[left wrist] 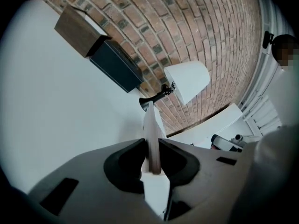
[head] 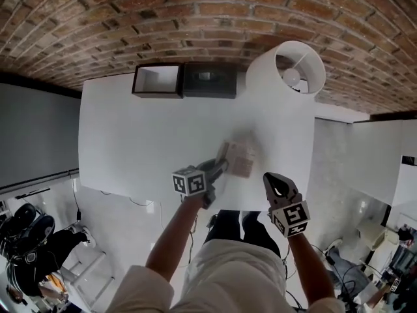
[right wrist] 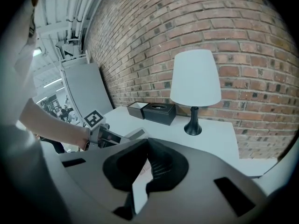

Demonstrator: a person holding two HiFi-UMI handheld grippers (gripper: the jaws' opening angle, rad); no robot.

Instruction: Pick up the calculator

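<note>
Your head camera looks steeply down; cameras on your left gripper [head: 223,165] and right gripper [head: 273,178] sit low over the table [head: 130,142], facing the far, shared lamp [head: 266,77].

A white rectangular table [head: 130,135] stands against the red brick wall [head: 195,18]. Along its back edge sits an open dark-walled box [head: 158,80], a black tissue box [head: 209,81] touching it on the right, and a white-shaded table lamp [head: 287,70] further right. Near the front edge, a pale flat calculator [head: 238,158] sits clamped in the left gripper [head: 218,168], above the tabletop. The right gripper [head: 277,182] is just beside it on the right.
</note>
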